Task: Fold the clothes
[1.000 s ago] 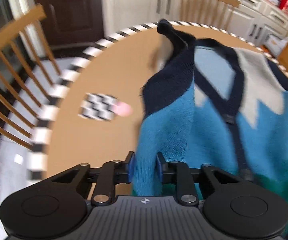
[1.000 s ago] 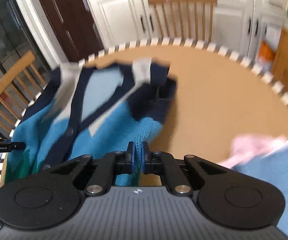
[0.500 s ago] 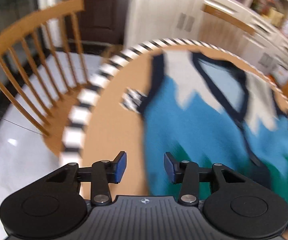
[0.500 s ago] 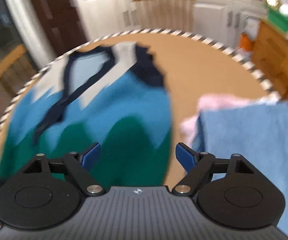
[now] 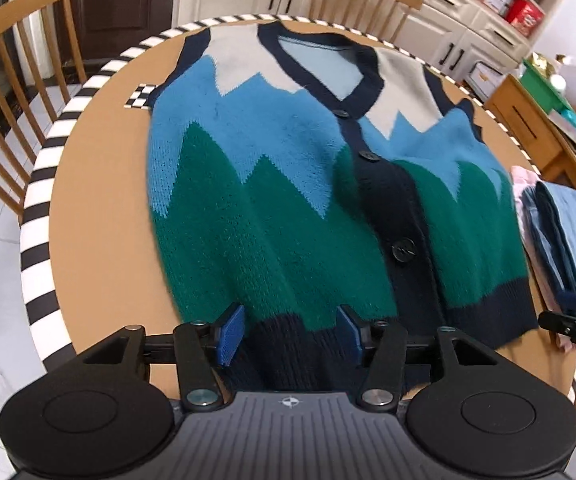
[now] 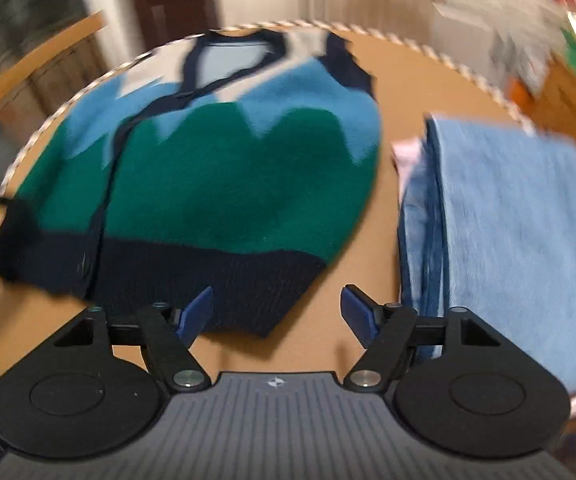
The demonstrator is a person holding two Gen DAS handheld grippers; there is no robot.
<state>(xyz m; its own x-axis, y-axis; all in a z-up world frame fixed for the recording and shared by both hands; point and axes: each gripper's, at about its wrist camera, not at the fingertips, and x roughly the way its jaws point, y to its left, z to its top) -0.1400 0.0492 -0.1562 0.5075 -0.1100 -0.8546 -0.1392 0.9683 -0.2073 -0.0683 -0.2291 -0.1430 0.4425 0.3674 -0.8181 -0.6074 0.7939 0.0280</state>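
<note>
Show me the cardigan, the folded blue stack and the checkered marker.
cardigan (image 5: 288,208), left wrist view, on its green front panel.
folded blue stack (image 6: 520,232), right wrist view, on the top light blue layer.
checkered marker (image 5: 139,98), left wrist view, on the part showing beside the cardigan's shoulder.

Round table (image 5: 99,216): cardigan (image 5: 288,200), folded pile (image 6: 508,232)

A fuzzy knitted cardigan (image 5: 288,184), ribbed at its dark hem and fastened with glossy buttons (image 5: 403,249), is spread on the matt, smooth tan counter (image 5: 99,208). To the right, soft blue folded cloth (image 6: 520,240) with a brushed nap is stacked. Matt black plastic, ridged blue pads (image 5: 229,332) and shiny metal screws (image 5: 201,396) are seen on the left tongs (image 5: 290,334). Varnished wooden chairs (image 5: 15,60) are seen beyond.
</note>
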